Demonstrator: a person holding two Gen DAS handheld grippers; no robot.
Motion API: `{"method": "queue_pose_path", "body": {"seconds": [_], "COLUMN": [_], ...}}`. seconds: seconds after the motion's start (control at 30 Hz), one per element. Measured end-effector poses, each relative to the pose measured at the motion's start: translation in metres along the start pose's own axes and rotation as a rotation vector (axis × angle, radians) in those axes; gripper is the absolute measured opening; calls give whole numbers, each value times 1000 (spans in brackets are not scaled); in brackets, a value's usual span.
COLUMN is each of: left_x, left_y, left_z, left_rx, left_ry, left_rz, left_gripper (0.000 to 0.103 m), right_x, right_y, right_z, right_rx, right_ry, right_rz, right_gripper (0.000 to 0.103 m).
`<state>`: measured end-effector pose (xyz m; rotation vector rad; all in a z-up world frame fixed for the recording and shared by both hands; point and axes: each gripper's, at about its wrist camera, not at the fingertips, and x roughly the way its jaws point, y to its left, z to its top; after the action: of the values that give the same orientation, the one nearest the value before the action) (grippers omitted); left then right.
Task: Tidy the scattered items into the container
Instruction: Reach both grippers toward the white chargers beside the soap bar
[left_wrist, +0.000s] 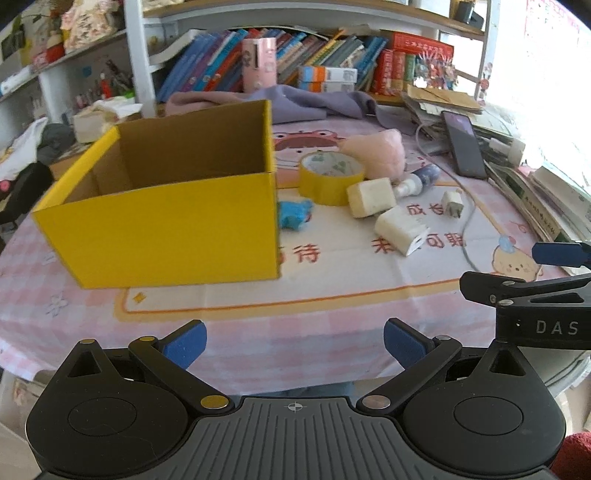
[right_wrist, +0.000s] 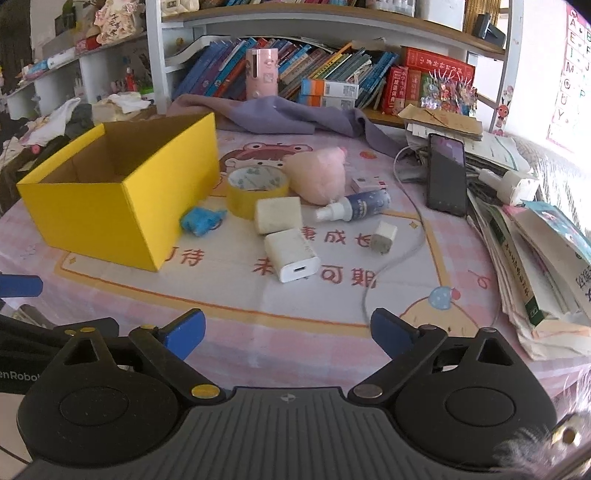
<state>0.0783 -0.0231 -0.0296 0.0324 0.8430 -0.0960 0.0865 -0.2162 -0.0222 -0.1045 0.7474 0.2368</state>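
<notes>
On the pink checked tablecloth (right_wrist: 229, 354) stands an open yellow box (right_wrist: 122, 206), its inside bare brown cardboard as far as can be seen. Just right of the box lie the scattered items: a crumpled blue wrapper (right_wrist: 201, 220) close against its corner, a yellow tape roll (right_wrist: 256, 190), a pink plush toy (right_wrist: 317, 173) behind the roll, a cream block (right_wrist: 279, 214) touching the roll's front, a white charger (right_wrist: 291, 254) nearest the cameras, a small spray bottle (right_wrist: 356, 207) on its side, and a small white plug (right_wrist: 384, 236) beside a pale cable (right_wrist: 402, 254). A dark phone (right_wrist: 447, 173) leans on stacked papers further right. Both the left gripper (left_wrist: 294, 341) and the right gripper (right_wrist: 287, 332) hover at the table's near edge, jaws spread wide and holding nothing
</notes>
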Motion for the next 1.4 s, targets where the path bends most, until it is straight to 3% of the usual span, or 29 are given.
{"method": "queue_pose_path", "body": {"seconds": [0.13,0.5,0.63,0.93,1.4], "left_x": [12,46,58,83,132], "left_y": [-17,-64,-77,-96,-110], "left_z": [12,48,60,83,102], "left_rx": [23,53,45,-1,-46], "left_ry": [-1,26,43,70,154], "left_rz": [-36,-43,-28,26,63], "left_gripper": [102,102,102,97,94], "right_x": [11,41,55,92,153], "right_y": [-17,-70,-85,-113,-128], "right_z": [10,39,49,72,95], "right_rx": [-2,-22,-31,-81,-182], "right_ry": [8,26,39,78,170], "right_rz": [-15,-22,12,99,176], "right_gripper": [89,87,86,72,72]}}
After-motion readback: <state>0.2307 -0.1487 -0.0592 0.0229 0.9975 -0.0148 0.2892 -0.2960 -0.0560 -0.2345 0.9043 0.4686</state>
